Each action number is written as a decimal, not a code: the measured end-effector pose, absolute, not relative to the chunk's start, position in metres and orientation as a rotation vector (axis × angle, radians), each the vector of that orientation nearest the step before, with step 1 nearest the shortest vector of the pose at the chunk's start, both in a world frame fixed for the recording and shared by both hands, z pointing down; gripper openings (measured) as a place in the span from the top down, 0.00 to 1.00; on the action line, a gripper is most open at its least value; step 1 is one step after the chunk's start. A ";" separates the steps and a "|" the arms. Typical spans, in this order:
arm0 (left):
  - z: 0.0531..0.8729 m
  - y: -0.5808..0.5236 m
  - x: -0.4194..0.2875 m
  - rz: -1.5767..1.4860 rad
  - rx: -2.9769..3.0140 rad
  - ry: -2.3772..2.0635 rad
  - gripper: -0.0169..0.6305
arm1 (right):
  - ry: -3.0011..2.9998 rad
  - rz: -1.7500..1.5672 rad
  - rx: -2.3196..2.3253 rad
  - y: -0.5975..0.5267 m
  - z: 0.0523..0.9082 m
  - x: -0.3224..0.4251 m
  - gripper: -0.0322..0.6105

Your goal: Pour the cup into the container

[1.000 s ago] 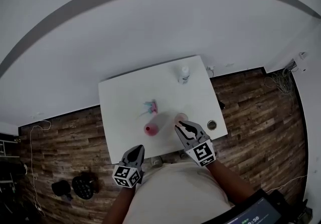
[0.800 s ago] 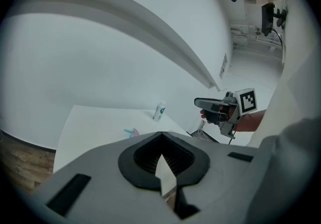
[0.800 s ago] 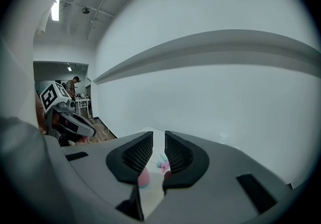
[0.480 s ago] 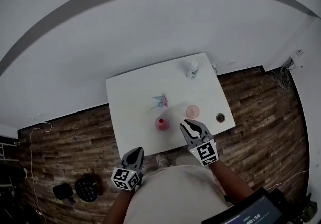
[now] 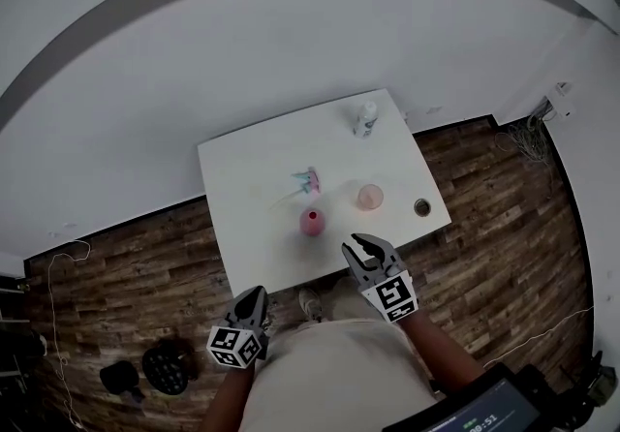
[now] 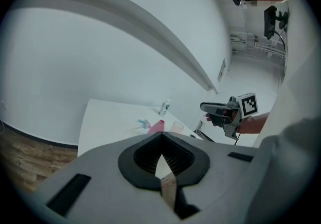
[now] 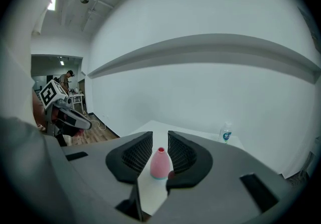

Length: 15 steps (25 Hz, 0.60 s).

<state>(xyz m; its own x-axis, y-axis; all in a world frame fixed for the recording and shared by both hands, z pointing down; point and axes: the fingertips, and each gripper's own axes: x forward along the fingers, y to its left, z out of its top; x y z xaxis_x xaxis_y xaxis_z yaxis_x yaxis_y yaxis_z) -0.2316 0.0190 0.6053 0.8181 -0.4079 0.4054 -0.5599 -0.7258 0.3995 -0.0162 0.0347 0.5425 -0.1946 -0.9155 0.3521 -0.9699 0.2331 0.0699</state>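
On the white table (image 5: 252, 178) stand a translucent pink cup (image 5: 370, 197) and a pink vase-shaped container (image 5: 311, 221) to its left. Both grippers hang off the table's near edge, in front of the person's body. My right gripper (image 5: 360, 251) is just short of that edge, its jaws a narrow gap apart with nothing between them. Through that gap the right gripper view shows the container (image 7: 160, 163) far ahead. My left gripper (image 5: 250, 310) is lower left over the wood floor, jaws shut and empty. In the left gripper view the cup (image 6: 176, 127) and container (image 6: 156, 126) are distant.
A small plastic bottle (image 5: 365, 117) stands at the table's far right corner. A teal and pink item (image 5: 307, 181) lies mid-table. A small round object (image 5: 421, 207) sits near the right edge. A white wall is behind the table. Dark gear (image 5: 165, 365) lies on the floor, lower left.
Both grippers have drawn back from the table toward the person. The right gripper, earlier beside the cup, is now off the near edge. The cup and container have stayed put.
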 end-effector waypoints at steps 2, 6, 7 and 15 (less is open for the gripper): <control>0.608 0.023 -0.234 0.391 2.487 -0.701 0.96 | -2.183 0.240 1.761 0.041 0.539 -0.020 0.83; 0.613 0.026 -0.233 0.385 2.492 -0.687 0.96 | -2.182 0.234 1.760 0.053 0.533 -0.023 0.82; 0.614 0.025 -0.232 0.382 2.493 -0.686 0.96 | -2.183 0.233 1.758 0.054 0.533 -0.023 0.82; 0.607 0.037 -0.225 0.386 2.489 -0.695 0.96 | -2.197 0.215 1.788 0.053 0.524 -0.015 0.81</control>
